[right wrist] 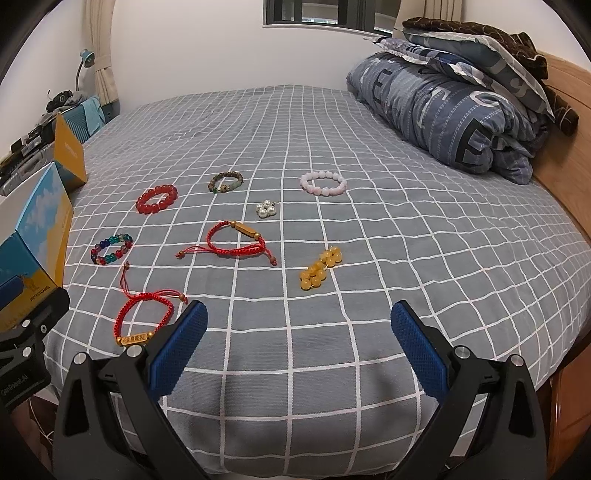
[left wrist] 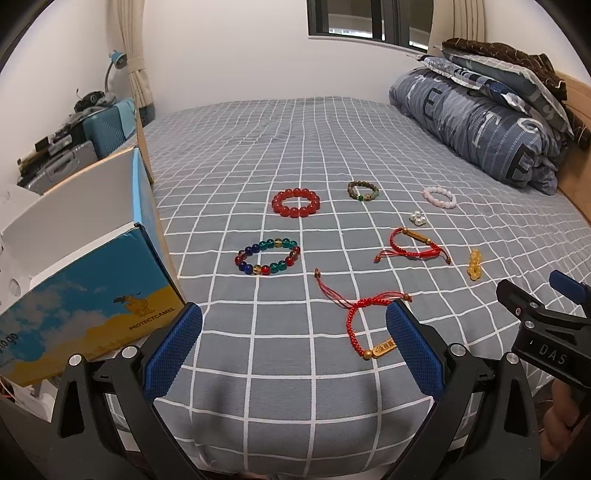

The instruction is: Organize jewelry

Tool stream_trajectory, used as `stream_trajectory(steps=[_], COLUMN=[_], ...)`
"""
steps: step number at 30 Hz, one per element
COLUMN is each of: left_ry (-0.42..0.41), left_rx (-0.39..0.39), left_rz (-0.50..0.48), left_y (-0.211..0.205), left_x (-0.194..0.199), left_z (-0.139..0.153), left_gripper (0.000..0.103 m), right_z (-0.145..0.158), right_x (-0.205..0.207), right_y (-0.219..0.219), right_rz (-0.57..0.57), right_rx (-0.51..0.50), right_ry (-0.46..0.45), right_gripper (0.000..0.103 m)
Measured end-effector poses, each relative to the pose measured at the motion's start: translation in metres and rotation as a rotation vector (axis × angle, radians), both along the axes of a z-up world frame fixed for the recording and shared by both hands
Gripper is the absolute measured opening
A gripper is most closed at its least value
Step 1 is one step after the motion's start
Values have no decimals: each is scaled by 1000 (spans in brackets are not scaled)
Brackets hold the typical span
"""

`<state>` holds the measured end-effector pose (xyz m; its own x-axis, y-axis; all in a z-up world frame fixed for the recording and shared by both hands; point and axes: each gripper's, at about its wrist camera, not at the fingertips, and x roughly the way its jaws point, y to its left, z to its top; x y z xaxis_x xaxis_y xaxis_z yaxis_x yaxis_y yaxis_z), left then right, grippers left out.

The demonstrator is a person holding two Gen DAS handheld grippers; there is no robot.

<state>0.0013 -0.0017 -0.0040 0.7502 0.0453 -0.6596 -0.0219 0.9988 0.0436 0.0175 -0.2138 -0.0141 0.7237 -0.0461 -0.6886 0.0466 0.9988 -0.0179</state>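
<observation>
Bed [right wrist: 369,221], grey checked sheet: eight jewelry pieces spread apart, incl. red bead bracelet [right wrist: 156,199], pearl cluster [right wrist: 266,209], yellow bead cluster [right wrist: 320,268]; folded duvet [right wrist: 443,110] at head; open box [left wrist: 85,280] on left edge.

Both views are evenly and softly lit by indoor light from above, moderately bright, with a slightly cool cast. The window [left wrist: 369,18] above the bed [left wrist: 295,147] is dark and adds no light. Shadows under the beads are faint and short. Small highlights glint on the red bead bracelet [left wrist: 296,202] and on the metal screws of each claw. Focus is sharp across the bed. Fisheye distortion bows the sheet's grid lines outward, and black vignetting fills the corners around the bed.
</observation>
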Motion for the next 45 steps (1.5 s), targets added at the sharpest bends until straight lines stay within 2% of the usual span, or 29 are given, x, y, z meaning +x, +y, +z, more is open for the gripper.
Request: stream_trajectory(steps=[45], left_ry=[2], left_rx=[14], left_rz=[6], left_y=[0], left_x=[-2], left_z=[1], left_gripper=[97], right_z=[3], right_x=[-3], right_y=[-1], right_rz=[1], right_rx=[3], right_ry=[-18], right_gripper=[95])
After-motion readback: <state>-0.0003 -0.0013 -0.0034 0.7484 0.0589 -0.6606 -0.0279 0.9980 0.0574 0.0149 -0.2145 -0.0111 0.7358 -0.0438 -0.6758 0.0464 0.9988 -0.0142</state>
